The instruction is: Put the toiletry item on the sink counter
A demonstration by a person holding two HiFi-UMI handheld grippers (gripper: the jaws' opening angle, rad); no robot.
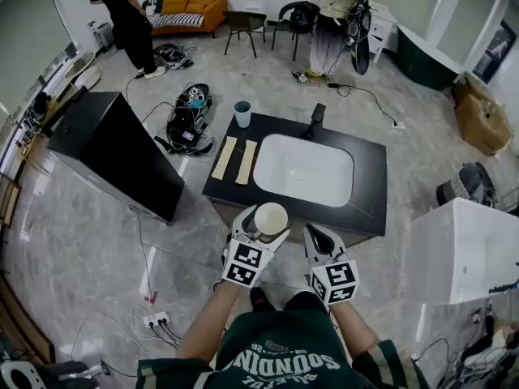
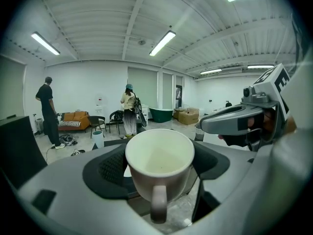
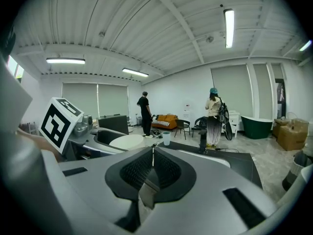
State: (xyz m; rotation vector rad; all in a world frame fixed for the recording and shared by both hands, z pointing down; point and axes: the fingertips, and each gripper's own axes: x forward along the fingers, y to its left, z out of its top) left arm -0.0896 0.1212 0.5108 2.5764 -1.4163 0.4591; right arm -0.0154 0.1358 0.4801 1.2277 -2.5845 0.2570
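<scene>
**While pinching the mug (image 2: 160,160), hovers at the worktop's (image 1: 369,177) front edge**

Grips the cream mug's round wall with the left claw (image 1: 261,227), handle turned back toward the camera. Holds the right claw (image 3: 152,169) pressed together, empty. Looks ceramic: stiff, probably slick, breakable, moderately heavy. Best squeezed across the wall, then lowered softly beside the sink (image 1: 304,170).

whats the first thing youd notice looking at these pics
The cream mug clamped in the left gripper, handle toward the camera, fills the left gripper view. In the head view it hangs at the near edge of the black sink counter with its white basin, the right gripper shut and empty beside it.
</scene>
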